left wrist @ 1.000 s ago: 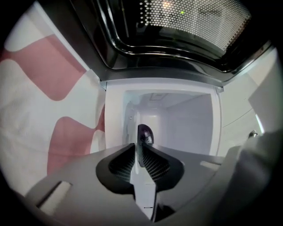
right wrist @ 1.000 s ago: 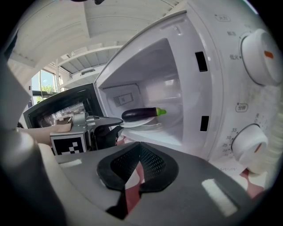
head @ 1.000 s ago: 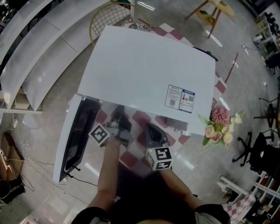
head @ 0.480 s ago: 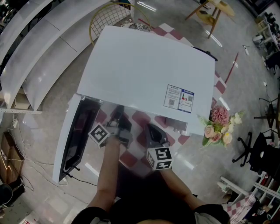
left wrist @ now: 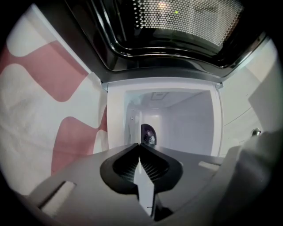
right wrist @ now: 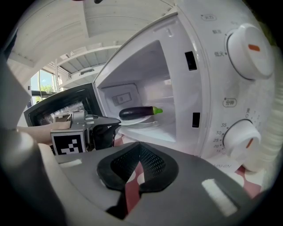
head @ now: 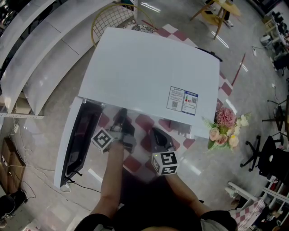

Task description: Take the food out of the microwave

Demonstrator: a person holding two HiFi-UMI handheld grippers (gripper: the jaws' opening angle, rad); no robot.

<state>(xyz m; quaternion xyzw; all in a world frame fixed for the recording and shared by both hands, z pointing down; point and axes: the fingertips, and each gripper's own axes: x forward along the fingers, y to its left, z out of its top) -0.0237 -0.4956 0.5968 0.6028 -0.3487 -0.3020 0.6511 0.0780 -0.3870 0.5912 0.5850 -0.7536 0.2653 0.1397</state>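
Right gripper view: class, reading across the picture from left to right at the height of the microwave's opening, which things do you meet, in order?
left gripper, whose jaws have just been closing with nothing between them → eggplant inside the microwave → latch slot → lower dial

A mock kitchen corner set up in an open workroom: a white microwave (head: 149, 76) on a red-checked cloth (head: 174, 32) with flowers (head: 224, 128), ringed by polished grey floor (head: 253, 90), a black office chair (head: 266, 155) and a wooden stool (head: 221, 11)
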